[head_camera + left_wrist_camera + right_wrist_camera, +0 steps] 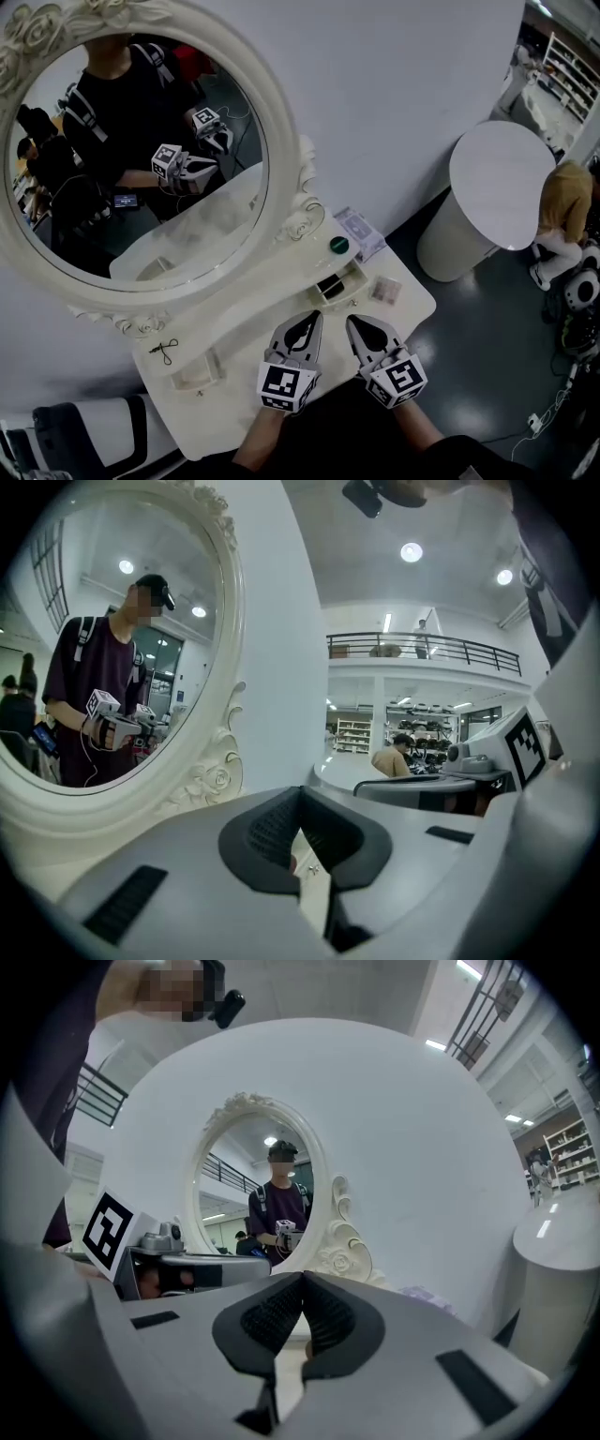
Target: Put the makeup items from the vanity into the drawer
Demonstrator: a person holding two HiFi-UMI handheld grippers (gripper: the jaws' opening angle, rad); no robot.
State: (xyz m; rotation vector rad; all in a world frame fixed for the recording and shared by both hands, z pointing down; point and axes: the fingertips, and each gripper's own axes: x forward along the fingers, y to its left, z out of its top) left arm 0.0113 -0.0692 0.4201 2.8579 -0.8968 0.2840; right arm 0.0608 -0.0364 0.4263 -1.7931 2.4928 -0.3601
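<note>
On the white vanity (244, 375), the makeup items lie at the right end: a round green-lidded pot (338, 246), a pale lilac box (360, 232) against the wall and a small clear case (385, 290). A small tabletop drawer (336, 284) stands open with something dark inside. My left gripper (313, 319) and right gripper (357, 323) hover side by side over the vanity's front edge, just short of that drawer. Both are shut, with nothing in them. The left gripper view shows its pads (281, 827) meeting. In the right gripper view the pads (323, 1316) also touch.
An oval mirror (141, 159) in an ornate white frame fills the back left and reflects the person and both grippers. A black hair clip (165, 352) and a second small drawer (200, 368) sit on the vanity's left. A white round pedestal table (497, 183) stands to the right, with a seated person (565, 202) beyond it.
</note>
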